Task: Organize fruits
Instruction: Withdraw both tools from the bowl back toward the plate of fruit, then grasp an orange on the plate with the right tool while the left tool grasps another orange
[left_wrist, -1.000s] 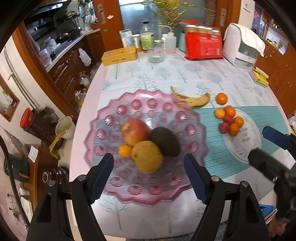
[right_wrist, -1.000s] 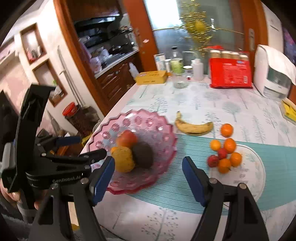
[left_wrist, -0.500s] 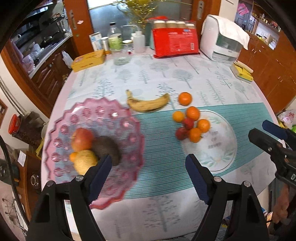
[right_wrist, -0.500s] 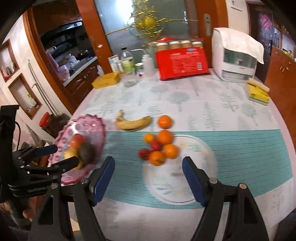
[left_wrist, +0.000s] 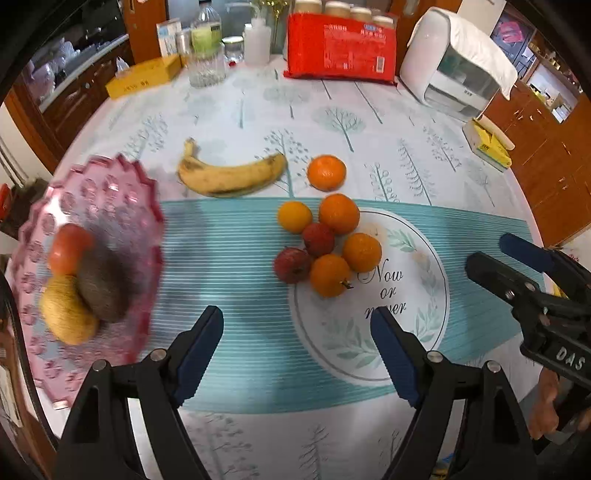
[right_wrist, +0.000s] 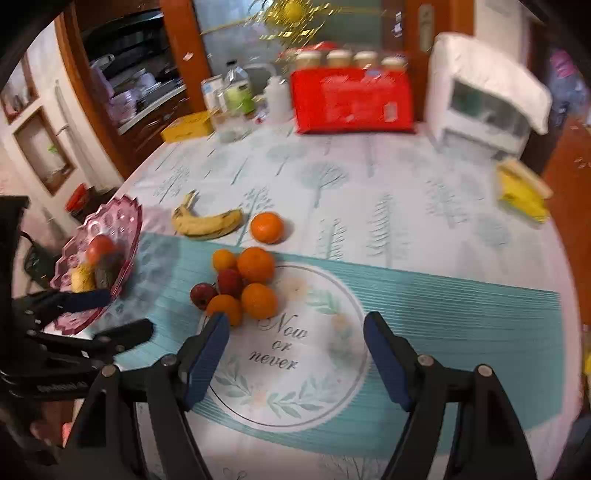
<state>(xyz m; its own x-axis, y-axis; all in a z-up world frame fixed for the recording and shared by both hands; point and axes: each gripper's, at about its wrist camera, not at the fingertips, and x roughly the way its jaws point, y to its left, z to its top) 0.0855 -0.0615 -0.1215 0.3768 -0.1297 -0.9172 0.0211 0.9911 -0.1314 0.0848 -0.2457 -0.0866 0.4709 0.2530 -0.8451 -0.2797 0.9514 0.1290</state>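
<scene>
Three fruits sit in the pink scalloped glass bowl (left_wrist: 110, 192) at the table's left edge: a red-orange round one (left_wrist: 68, 248), a dark brown one (left_wrist: 101, 286) and a rough yellow one (left_wrist: 66, 314), all touching. Right of the bowl, a banana (left_wrist: 229, 176) lies alone on the tree-print tablecloth (left_wrist: 406, 147), with a single orange (left_wrist: 327, 172) just beside its tip. Below these, on the teal striped mat (left_wrist: 229, 258), six small fruits huddle together at the left rim of the white printed circle: an orange-yellow one (left_wrist: 294, 216), three oranges (left_wrist: 339, 213) and two small red fruits (left_wrist: 293, 265), touching one another.

The left gripper (left_wrist: 295, 350) hovers above the mat with jaws spread and nothing between them, a little nearer than the cluster. The right gripper (right_wrist: 295, 354) hangs over the printed circle, jaws likewise spread and empty, its left finger (right_wrist: 207, 350) close to the nearest orange. Farther right stand a red package (left_wrist: 341, 46) and a white appliance (left_wrist: 454, 66).
</scene>
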